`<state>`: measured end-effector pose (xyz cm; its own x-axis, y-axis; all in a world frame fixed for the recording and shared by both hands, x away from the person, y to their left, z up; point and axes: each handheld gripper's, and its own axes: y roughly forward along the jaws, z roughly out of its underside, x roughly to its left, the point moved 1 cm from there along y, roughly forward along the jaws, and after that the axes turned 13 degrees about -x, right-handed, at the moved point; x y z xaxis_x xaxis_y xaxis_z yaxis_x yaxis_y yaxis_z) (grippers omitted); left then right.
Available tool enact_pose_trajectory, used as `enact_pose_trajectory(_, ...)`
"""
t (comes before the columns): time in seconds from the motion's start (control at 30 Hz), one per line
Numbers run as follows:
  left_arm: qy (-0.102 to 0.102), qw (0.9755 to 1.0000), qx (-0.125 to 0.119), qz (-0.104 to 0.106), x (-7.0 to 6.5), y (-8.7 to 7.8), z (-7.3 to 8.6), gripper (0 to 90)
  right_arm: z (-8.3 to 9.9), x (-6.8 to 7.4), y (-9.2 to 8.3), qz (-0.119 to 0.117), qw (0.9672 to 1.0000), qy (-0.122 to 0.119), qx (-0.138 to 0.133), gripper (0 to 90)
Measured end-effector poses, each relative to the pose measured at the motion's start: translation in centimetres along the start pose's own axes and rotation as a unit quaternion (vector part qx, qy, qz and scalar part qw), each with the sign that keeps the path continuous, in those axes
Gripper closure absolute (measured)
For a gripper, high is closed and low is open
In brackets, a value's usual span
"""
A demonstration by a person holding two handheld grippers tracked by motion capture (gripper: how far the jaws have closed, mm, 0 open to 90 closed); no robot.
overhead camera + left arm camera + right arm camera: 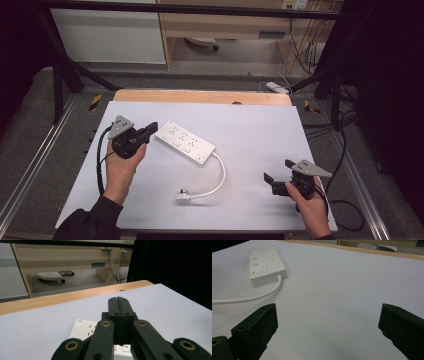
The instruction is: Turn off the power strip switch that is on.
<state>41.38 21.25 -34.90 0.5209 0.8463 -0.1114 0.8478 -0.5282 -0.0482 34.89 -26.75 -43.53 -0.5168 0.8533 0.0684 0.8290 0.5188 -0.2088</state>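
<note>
Left claw [149, 132] jaws pressed together; right claw [278, 172] jaws spread wide, held low.

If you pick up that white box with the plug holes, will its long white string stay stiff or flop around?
The cord would probably flop: it already lies in a loose curve on the table. The power strip itself looks like rigid plastic, so it should stay straight. The trailing plug would likely dangle and swing.

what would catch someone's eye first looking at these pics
The white power strip stands out, lying at an angle left of centre on the pale table cover, its cable curling toward the person and ending in a plug. The left tool sits shut just beside the strip's far end. The right tool rests wide open near the right edge, holding nothing.
</note>
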Motion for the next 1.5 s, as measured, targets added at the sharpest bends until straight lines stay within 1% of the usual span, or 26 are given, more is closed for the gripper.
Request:
enact_pose_trajectory(0.2,0.002,1.0000,0.006,-0.002,0.4,0.9,0.4,90.0,0.0,0.0,0.0,0.001,1.0000,0.000,0.000,2.8)
enact_pose_trajectory(0.37,0.007,0.9999,0.013,-0.002,0.4,1.7,0.7,90.0,0.0,0.0,0.0,-0.001,1.0000,0.001,0.001,2.8)
enact_pose_trajectory(0.67,0.017,0.9994,0.028,-0.010,0.7,2.8,1.3,90.0,0.0,0.0,0.0,-0.002,1.0000,-0.001,0.000,2.8)
enact_pose_trajectory(0.83,0.018,0.9992,0.033,-0.015,1.2,3.0,1.4,90.0,0.0,0.0,0.0,-0.002,1.0000,0.002,0.001,2.8)
enact_pose_trajectory(1.13,0.019,0.9987,0.039,-0.024,1.9,3.5,1.7,90.0,0.0,0.0,0.0,-0.003,1.0000,-0.001,0.003,2.8)
enact_pose_trajectory(1.3,0.021,0.9982,0.048,-0.029,2.3,3.7,2.0,90.0,0.0,0.0,0.0,-0.003,1.0000,-0.001,0.004,2.8)
enact_pose_trajectory(1.5,0.027,0.9975,0.057,-0.032,2.6,4.0,2.4,90.0,0.0,0.0,0.0,-0.004,1.0000,-0.002,0.004,2.8)
